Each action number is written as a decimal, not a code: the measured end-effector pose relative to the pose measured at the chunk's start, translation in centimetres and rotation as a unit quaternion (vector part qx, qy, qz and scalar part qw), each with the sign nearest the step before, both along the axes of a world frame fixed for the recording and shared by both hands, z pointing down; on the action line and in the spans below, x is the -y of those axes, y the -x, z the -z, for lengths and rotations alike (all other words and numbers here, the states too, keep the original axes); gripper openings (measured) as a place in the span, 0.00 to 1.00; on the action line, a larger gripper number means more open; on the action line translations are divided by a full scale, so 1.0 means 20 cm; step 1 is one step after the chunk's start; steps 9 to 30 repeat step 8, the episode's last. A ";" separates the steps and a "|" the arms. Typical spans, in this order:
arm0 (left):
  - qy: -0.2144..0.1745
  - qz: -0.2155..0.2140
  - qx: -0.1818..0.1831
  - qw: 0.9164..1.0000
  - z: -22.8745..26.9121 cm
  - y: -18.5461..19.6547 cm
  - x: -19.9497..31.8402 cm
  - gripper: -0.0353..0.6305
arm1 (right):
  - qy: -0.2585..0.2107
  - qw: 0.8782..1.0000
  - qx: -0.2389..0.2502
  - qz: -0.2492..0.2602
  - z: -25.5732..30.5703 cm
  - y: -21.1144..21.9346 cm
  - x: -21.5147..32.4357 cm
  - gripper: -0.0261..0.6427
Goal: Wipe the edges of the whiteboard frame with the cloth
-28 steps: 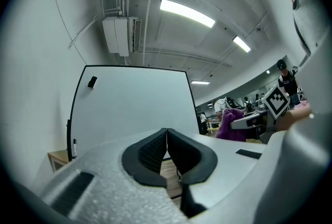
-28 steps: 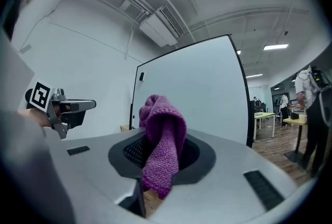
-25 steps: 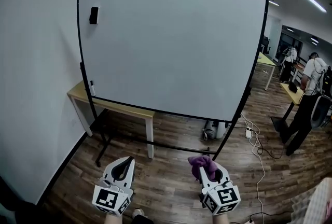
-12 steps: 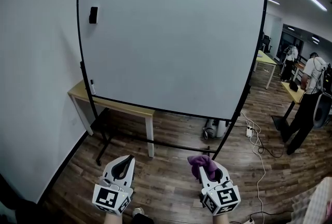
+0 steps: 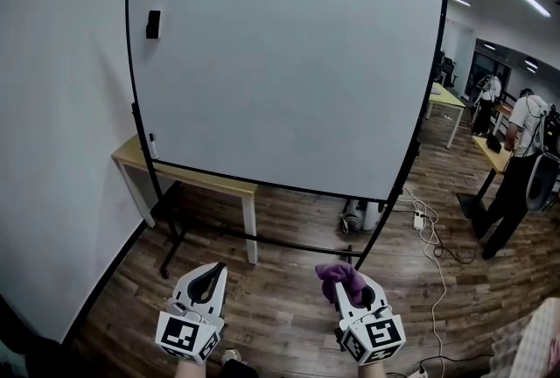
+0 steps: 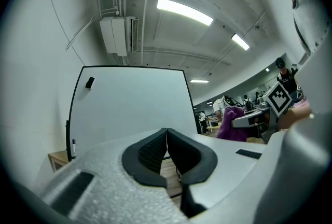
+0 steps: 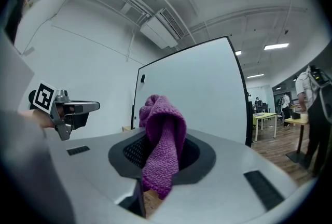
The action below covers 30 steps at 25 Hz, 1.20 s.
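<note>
Firmly, the dark ribbed pads (image 7: 134, 151) of the right gripper (image 7: 165, 158) pinched a purple cloth (image 7: 162, 132), a soft, coarse-knit fabric folded into a rounded hump that stood above the jaws, with a loose end hanging down between them. From the head view the cloth (image 5: 339, 276) was a small crumpled tuft at the tip of the right gripper (image 5: 349, 287), low in the picture and well apart from the board. The left gripper (image 6: 167, 146) had its own ribbed pads (image 6: 149, 152) pressed flat together, with nothing between them; its shell was pale grey and grainy.

Beyond both grippers stood the whiteboard (image 5: 289, 70), a smooth, blank white panel inside a thin black frame (image 5: 271, 185) on black legs. A small black eraser (image 5: 153, 24) clung near its upper left corner, and a marker (image 5: 152, 146) sat at the lower left edge. A light wooden table (image 5: 188, 179) stood behind the board on a dark plank floor (image 5: 280, 297)
</note>
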State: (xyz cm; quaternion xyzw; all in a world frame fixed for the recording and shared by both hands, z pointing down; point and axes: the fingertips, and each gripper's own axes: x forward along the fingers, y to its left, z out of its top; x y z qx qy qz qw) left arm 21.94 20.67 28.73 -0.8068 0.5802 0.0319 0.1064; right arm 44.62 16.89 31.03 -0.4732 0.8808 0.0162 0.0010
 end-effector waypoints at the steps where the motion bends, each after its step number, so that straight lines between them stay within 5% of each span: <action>1: 0.000 0.001 -0.001 1.000 0.00 0.00 0.00 0.08 | 0.000 1.000 0.000 0.000 0.00 0.00 0.00 0.16; 30: -0.001 0.000 -0.003 1.000 0.01 -0.04 0.02 0.08 | 0.002 1.000 -0.002 -0.004 -0.02 -0.05 0.01 0.16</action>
